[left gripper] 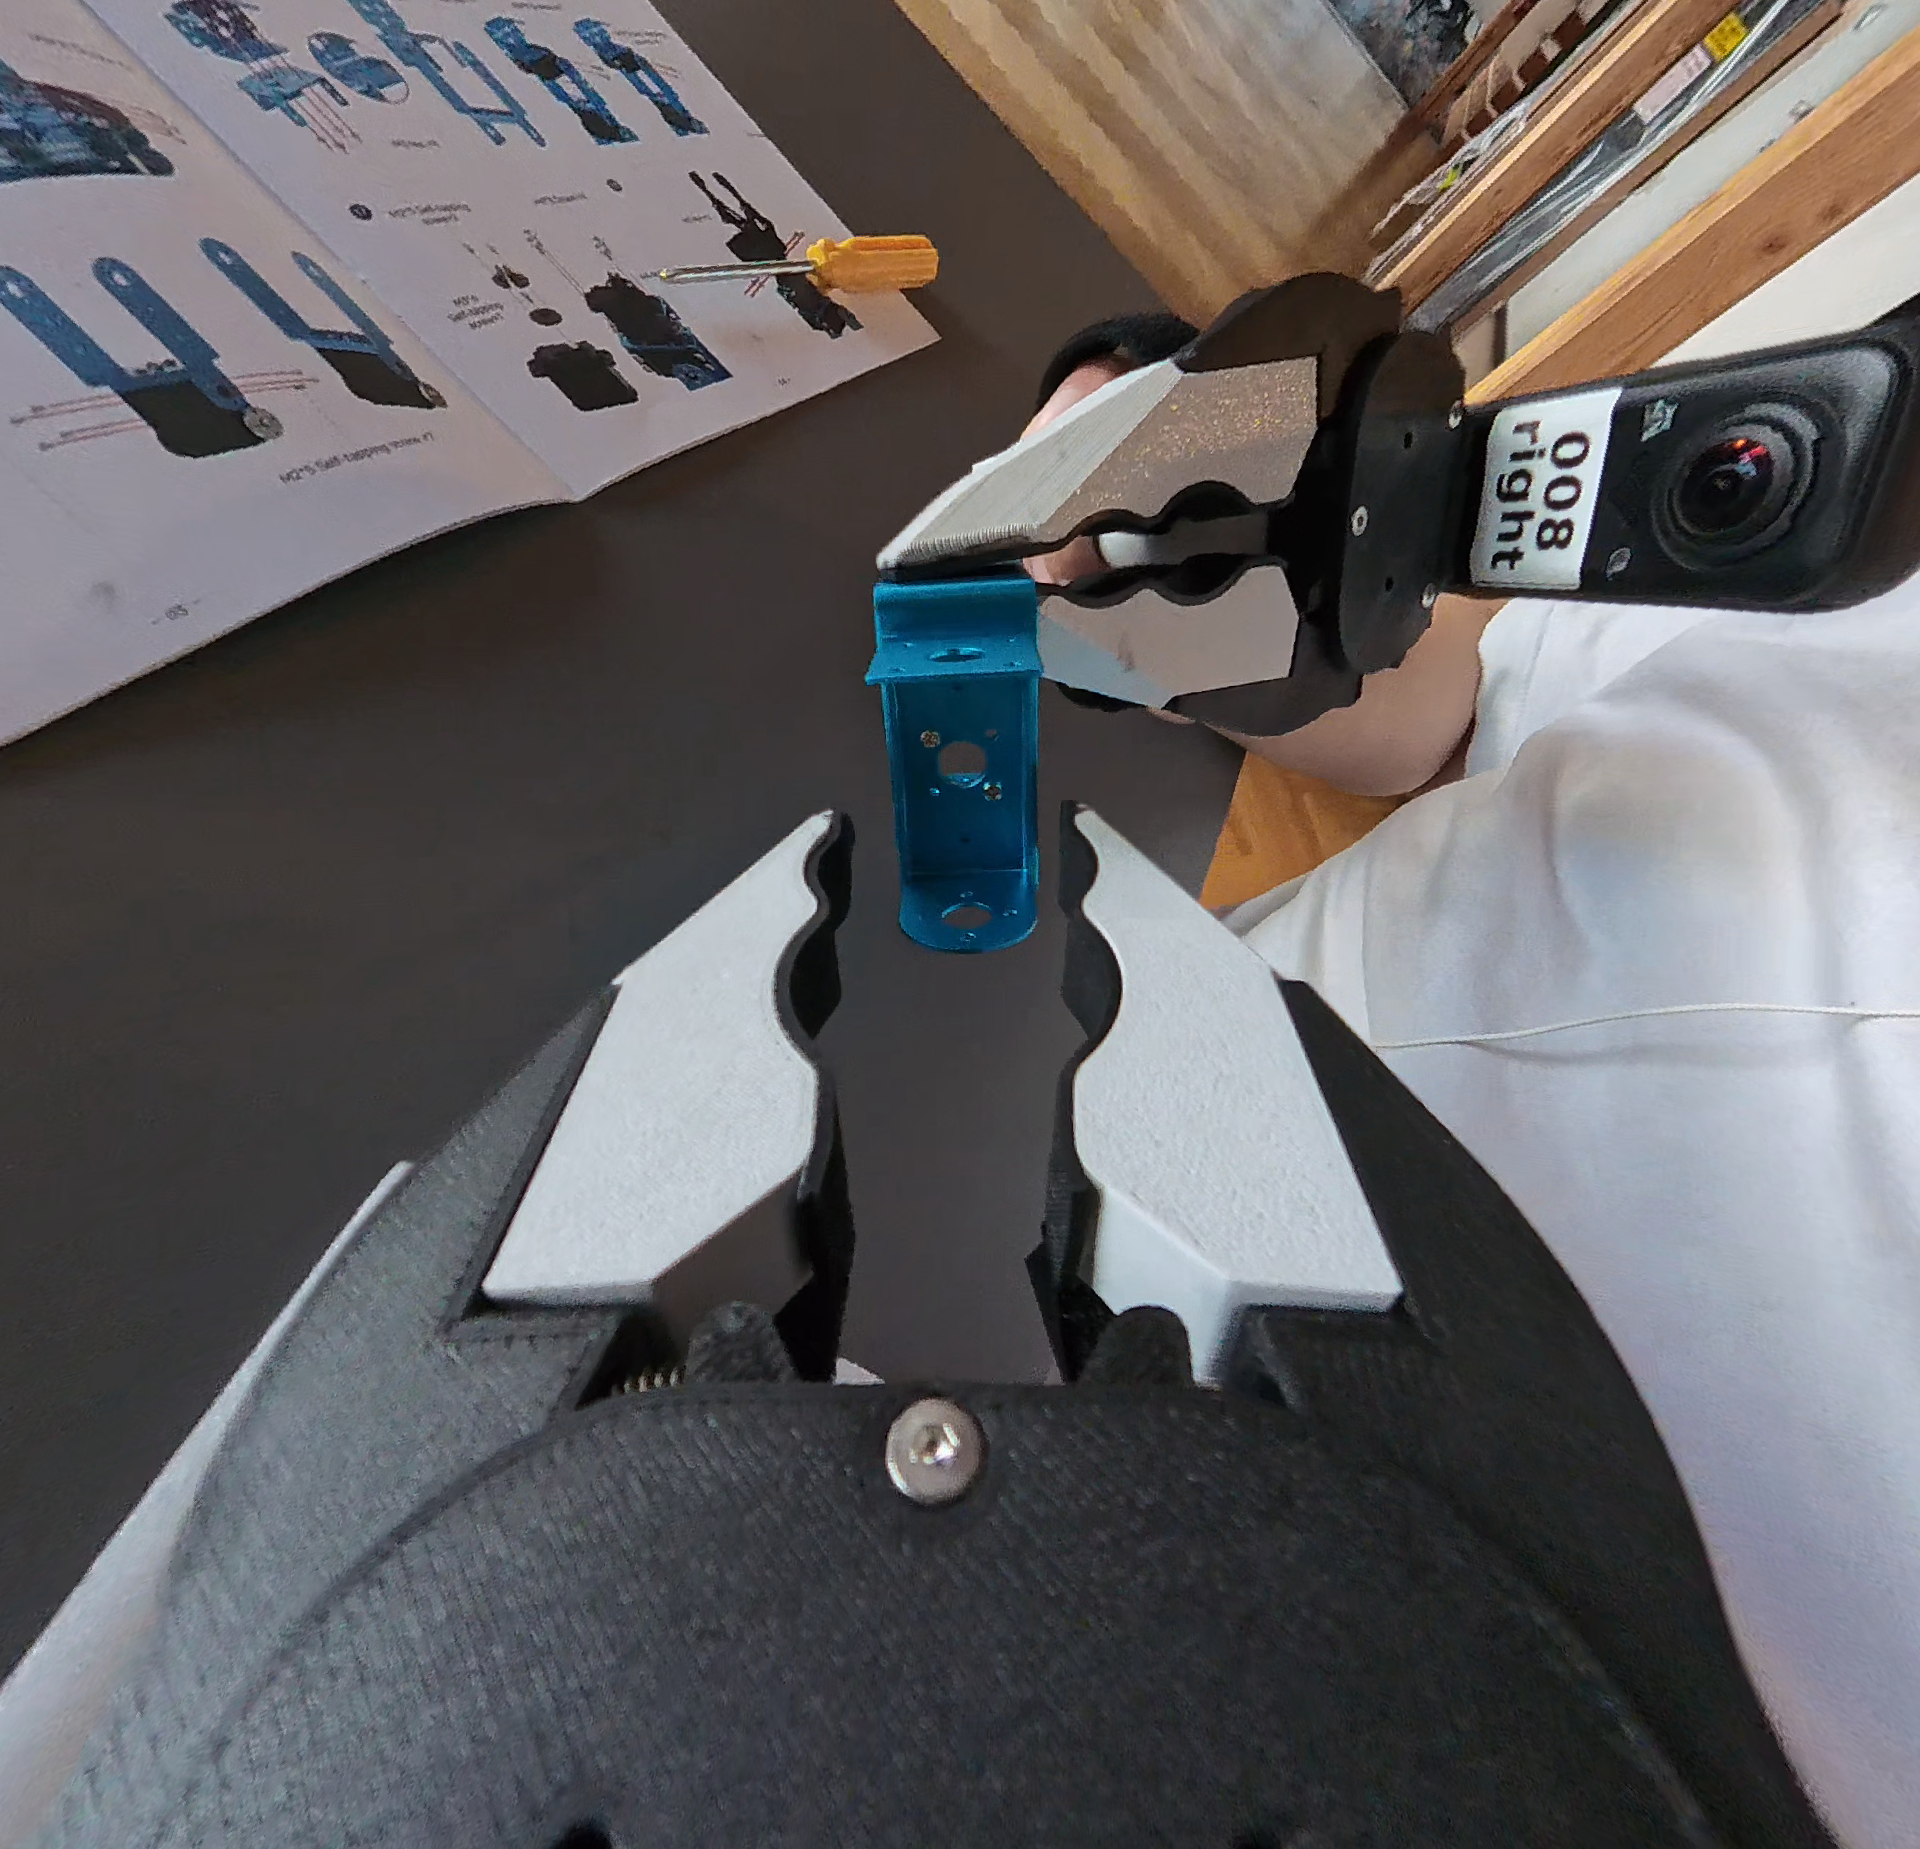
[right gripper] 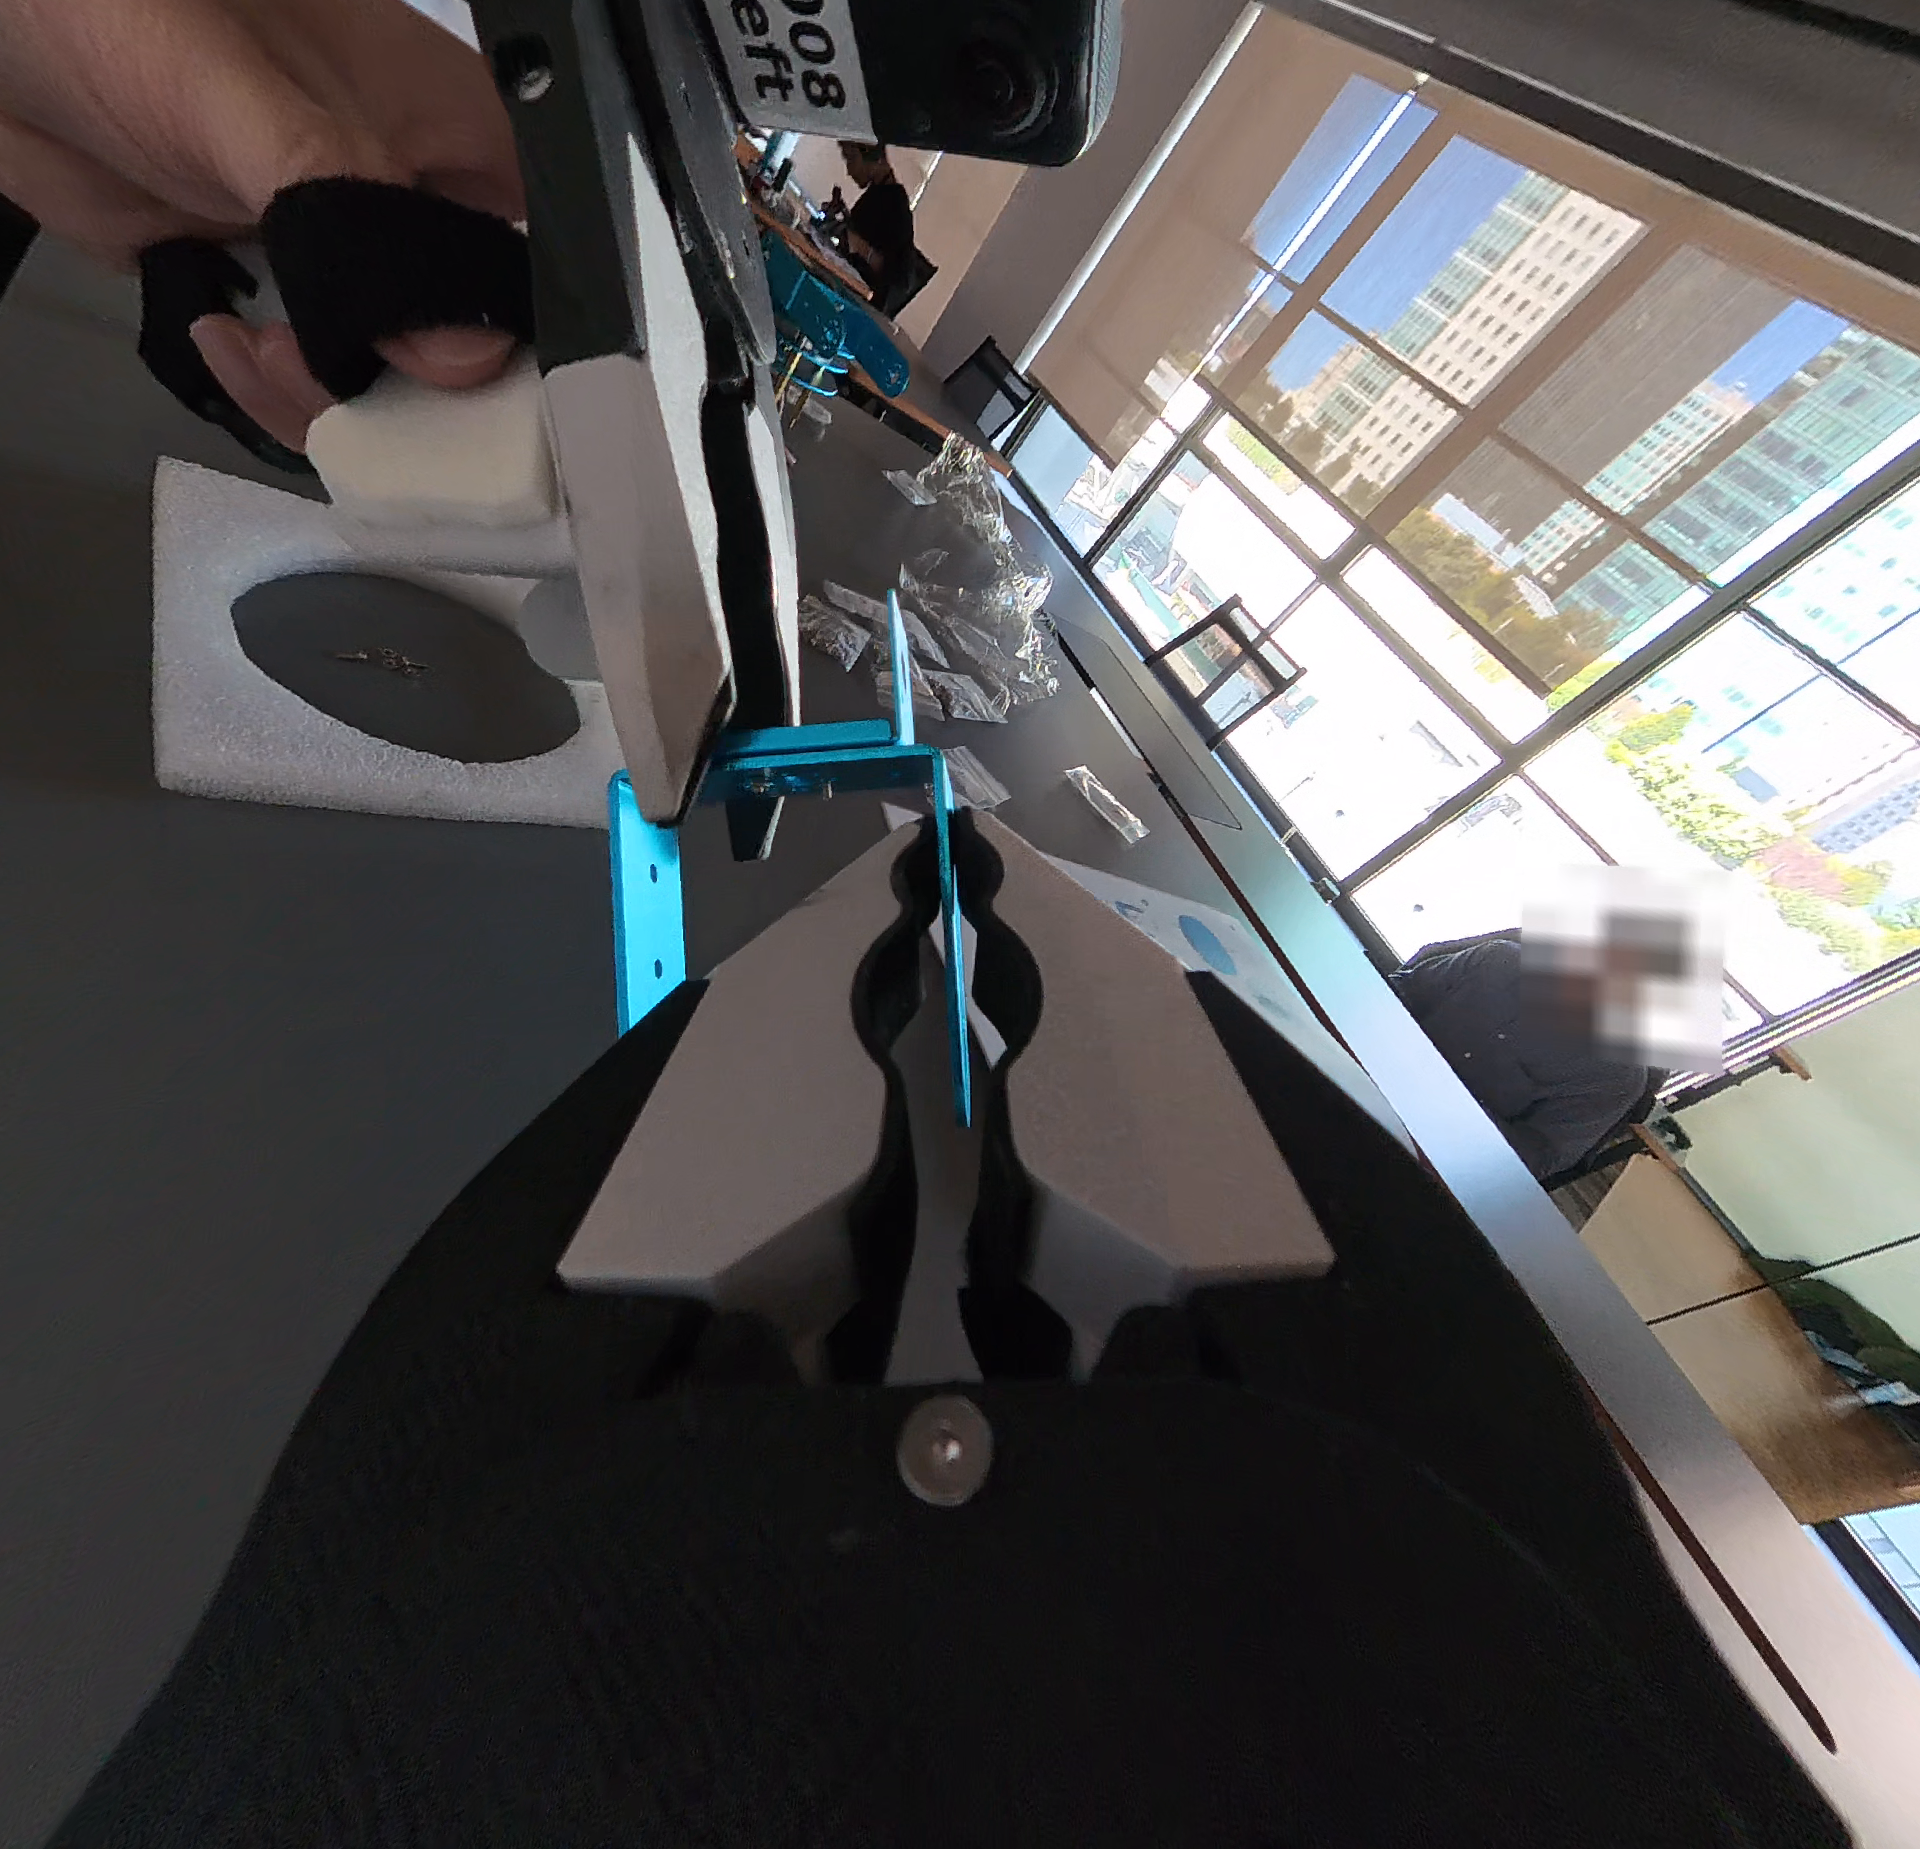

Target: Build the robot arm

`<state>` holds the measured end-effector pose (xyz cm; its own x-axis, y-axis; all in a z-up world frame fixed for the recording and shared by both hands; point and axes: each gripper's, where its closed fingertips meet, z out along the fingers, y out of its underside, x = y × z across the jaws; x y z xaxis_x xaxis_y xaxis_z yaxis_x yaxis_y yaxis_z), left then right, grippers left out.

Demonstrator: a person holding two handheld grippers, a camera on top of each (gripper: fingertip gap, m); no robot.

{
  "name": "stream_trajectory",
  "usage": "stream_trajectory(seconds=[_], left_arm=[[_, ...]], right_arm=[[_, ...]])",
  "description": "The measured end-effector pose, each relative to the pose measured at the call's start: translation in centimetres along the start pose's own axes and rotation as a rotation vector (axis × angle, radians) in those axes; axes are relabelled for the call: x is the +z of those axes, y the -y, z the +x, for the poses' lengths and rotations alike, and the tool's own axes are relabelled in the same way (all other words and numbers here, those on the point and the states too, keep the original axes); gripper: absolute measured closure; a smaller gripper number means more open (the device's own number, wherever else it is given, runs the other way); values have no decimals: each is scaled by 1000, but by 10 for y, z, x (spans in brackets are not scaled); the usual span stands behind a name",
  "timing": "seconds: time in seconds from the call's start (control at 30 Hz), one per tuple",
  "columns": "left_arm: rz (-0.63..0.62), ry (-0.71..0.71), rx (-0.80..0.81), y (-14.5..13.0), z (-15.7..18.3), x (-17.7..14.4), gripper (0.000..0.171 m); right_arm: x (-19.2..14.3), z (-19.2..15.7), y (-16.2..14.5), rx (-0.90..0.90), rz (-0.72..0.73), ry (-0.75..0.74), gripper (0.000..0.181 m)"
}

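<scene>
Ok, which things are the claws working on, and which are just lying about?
In hand: blue bracket, gripped by right claw; open left claw around its other end.
Lying about: yellow-handled screwdriver, instruction booklet, white foam tray, clear parts bags.

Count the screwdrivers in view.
1: a yellow-handled screwdriver lies on the edge of the open instruction booklet, beyond the blue bracket. Others may lie out of view.

Blue bracket (left gripper: 961,760), orange-handled screwdriver (left gripper: 821,267), white foam (right gripper: 343,656), dark grey table (left gripper: 416,864)
</scene>
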<state>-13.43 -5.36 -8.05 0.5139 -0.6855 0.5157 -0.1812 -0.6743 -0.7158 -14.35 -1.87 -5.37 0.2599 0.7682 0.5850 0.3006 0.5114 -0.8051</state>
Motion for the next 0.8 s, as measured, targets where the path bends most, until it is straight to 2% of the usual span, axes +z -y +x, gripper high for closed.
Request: stream_trajectory(seconds=[0.1, 0.23, 0.47, 0.63, 0.8], left_arm=[[-21, 31, 46, 2, 1, 4, 133], [-41, 25, 81, 4, 6, 7, 145], [-67, 76, 174, 8, 8, 2, 146], [-94, 146, 318, 7, 6, -3, 146], [-127, 159, 404, -2, -1, -3, 146]], right_arm=[[-3, 3, 3, -4, 14, -21, 181], [-5, 6, 7, -22, 32, -43, 181], [-9, 10, 14, -83, 74, -83, 180], [-11, 7, 21, -86, 102, -37, 175], [-8, -2, 14, -61, 56, 82, 164]])
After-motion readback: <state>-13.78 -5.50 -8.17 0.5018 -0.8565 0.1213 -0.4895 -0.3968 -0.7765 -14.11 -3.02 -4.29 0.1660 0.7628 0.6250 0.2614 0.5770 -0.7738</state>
